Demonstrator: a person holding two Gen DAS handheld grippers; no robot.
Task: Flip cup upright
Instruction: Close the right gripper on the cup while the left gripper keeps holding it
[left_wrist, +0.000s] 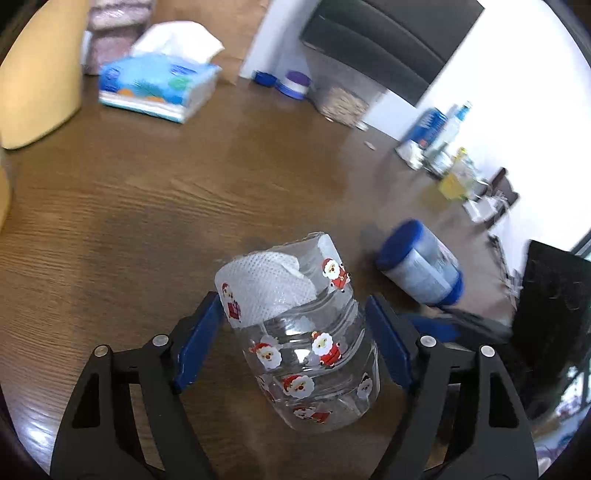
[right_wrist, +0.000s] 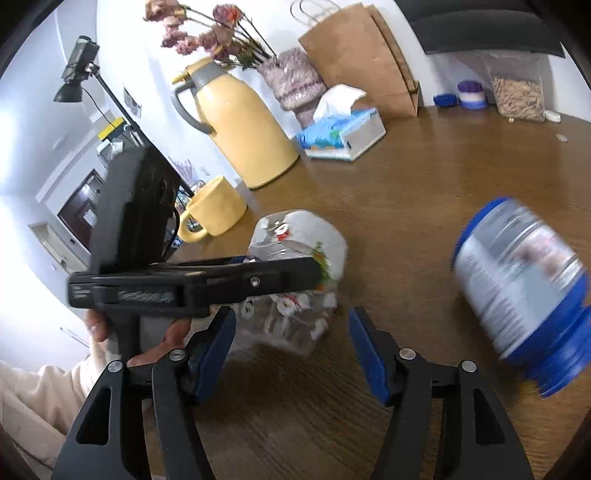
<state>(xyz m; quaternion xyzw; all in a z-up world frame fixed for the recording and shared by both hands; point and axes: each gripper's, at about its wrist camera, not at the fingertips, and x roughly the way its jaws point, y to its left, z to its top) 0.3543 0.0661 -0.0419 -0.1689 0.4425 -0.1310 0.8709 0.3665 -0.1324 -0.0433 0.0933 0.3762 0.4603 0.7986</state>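
A clear glass cup with Santa stickers and a white tissue inside stands tilted on the brown wooden table, mouth leaning away from me. My left gripper is open with its blue pads on either side of the cup; the left pad is close to the glass, the right pad stands apart. In the right wrist view the cup sits behind the left gripper's black body. My right gripper is open and empty, just in front of the cup.
A blue-lidded jar lies on its side right of the cup, also in the right wrist view. A tissue pack, yellow thermos, yellow mug, paper bag and bottles stand further back.
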